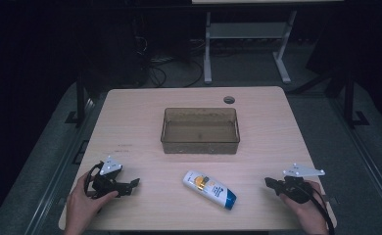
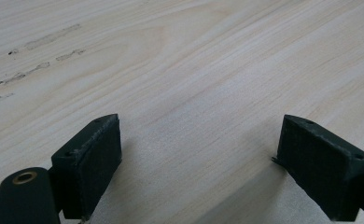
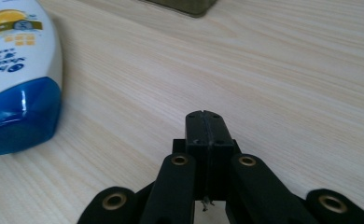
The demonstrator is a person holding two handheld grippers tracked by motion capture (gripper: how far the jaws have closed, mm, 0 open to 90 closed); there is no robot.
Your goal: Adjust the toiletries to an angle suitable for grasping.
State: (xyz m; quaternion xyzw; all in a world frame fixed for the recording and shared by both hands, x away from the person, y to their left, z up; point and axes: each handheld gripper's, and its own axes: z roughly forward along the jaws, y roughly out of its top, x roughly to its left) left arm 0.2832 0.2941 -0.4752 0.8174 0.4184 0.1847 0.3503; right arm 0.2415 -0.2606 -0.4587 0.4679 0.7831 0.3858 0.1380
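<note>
A white bottle with a blue cap [image 1: 209, 189] lies on its side on the wooden table [image 1: 130, 122], near the front middle. In the right gripper view the same bottle [image 3: 17, 70] lies to the left of my right gripper [image 3: 204, 116], whose jaws are pressed together with nothing between them. From above, the right gripper [image 1: 271, 183] rests at the front right, a little apart from the bottle's cap. My left gripper [image 1: 132, 184] sits at the front left, held by a hand. Its jaws stand wide apart over bare wood, and the left gripper [image 2: 199, 144] holds nothing.
A translucent brown bin [image 1: 200, 130] stands at the table's middle, behind the bottle; its corner [image 3: 185, 5] shows at the top of the right gripper view. A round cable hole [image 1: 229, 100] sits near the far edge. A table frame [image 1: 248, 39] stands on the dark floor beyond.
</note>
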